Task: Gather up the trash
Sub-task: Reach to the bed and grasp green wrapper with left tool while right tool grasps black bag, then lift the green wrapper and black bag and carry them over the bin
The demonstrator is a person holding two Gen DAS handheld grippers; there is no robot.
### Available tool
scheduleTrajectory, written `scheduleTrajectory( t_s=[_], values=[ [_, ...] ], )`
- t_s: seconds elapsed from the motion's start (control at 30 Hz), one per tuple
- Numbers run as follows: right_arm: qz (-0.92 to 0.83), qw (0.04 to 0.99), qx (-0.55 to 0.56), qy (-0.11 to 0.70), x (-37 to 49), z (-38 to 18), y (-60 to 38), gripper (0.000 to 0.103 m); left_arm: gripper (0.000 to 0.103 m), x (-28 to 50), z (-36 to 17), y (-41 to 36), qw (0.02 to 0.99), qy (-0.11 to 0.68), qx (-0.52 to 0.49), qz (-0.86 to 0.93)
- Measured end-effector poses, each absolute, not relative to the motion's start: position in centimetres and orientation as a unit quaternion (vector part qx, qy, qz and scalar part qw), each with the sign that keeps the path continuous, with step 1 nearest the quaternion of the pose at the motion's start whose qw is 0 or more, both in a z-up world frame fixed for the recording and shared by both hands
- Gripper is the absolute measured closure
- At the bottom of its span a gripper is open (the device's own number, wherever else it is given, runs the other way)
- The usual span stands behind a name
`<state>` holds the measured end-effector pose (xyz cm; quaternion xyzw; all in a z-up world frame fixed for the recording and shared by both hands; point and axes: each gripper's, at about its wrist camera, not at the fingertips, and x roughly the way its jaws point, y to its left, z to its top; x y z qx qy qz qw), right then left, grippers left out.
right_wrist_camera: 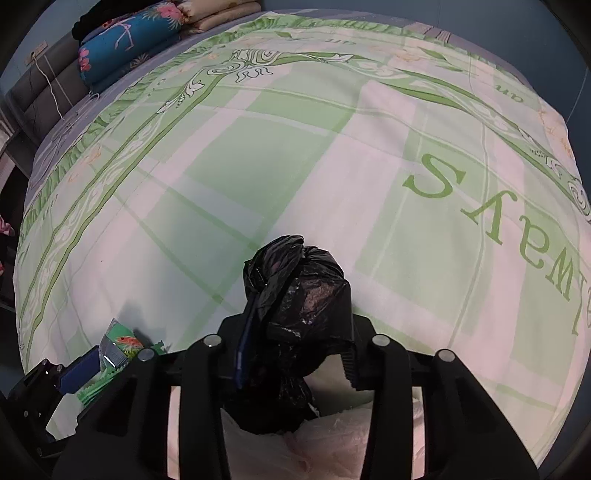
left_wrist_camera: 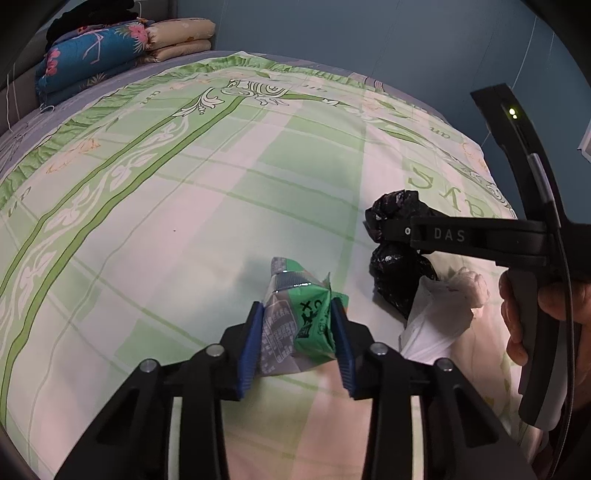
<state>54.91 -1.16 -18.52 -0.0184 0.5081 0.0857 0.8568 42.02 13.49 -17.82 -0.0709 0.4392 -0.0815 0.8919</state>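
Note:
My left gripper (left_wrist_camera: 297, 332) is shut on a green and silver snack wrapper (left_wrist_camera: 295, 317), held just above the bed. The wrapper also shows at the lower left of the right wrist view (right_wrist_camera: 118, 347), with the left gripper (right_wrist_camera: 88, 369) around it. My right gripper (right_wrist_camera: 295, 332) is shut on a crumpled black plastic bag (right_wrist_camera: 299, 295). In the left wrist view the right gripper (left_wrist_camera: 384, 229) and black bag (left_wrist_camera: 399, 266) are to the right of the wrapper. A white plastic bag (left_wrist_camera: 439, 314) lies under the black bag, and shows below it in the right wrist view (right_wrist_camera: 325, 443).
The bed is covered by a green and white checked quilt (left_wrist_camera: 177, 206) with green lettering (right_wrist_camera: 517, 221). Folded blankets and pillows (left_wrist_camera: 110, 48) are stacked at the far left corner. A blue wall (left_wrist_camera: 369, 33) stands behind the bed.

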Motion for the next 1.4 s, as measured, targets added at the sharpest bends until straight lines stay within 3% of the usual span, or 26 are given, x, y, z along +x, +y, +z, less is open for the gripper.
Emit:
scheduleTrajectory(
  t_s=[0.2,1.4],
  values=[
    [0.088,0.864,-0.024,0.496,54.1,-17.4,-0.9,0.075,0.078,41.6,-17.1,14.2,0.893,0.435,-0.082,-0.08],
    [0.109,0.902,0.022,0.417,39.4,-6.0,-8.0,0.075,0.079,29.7,-6.0,12.4,0.93,0.356,-0.07,-0.059]
  ],
)
